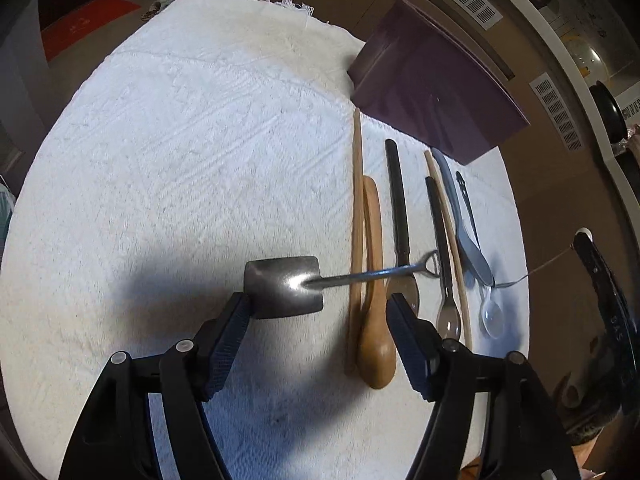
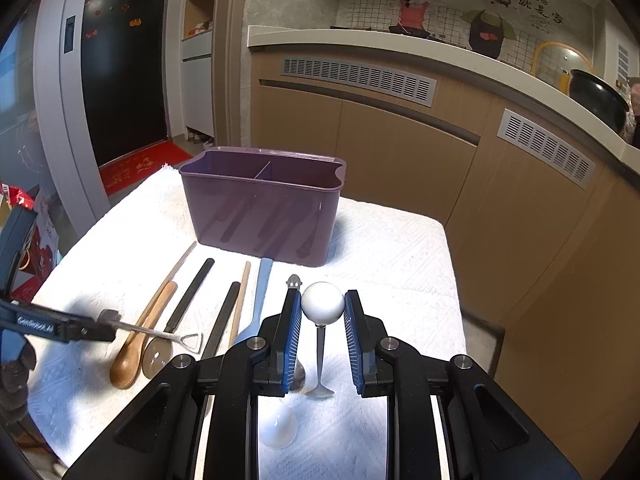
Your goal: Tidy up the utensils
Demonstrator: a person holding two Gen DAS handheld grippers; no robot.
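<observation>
In the left wrist view my left gripper [image 1: 320,320] stands open low over the white cloth [image 1: 180,140]. A small metal shovel-shaped spoon [image 1: 284,286] lies between its fingers. The blade touches the left fingertip [image 1: 240,312] and the handle rests across the wooden spoon [image 1: 374,320]. My right gripper [image 2: 322,320] is shut on the white ball [image 2: 322,307] that tops a thin metal spoon [image 2: 320,360], which hangs bowl-down to the cloth. Beside it lie several utensils in a row [image 2: 192,304]. The purple two-compartment caddy [image 2: 260,216] stands behind them.
A clear plastic spoon [image 2: 280,426] lies under my right gripper. Wooden kitchen cabinets [image 2: 400,140] run behind and to the right of the table, close to the cloth's right edge [image 2: 456,280]. A black pot [image 2: 596,96] sits on the counter. Bare cloth [image 2: 400,248] spreads right of the caddy.
</observation>
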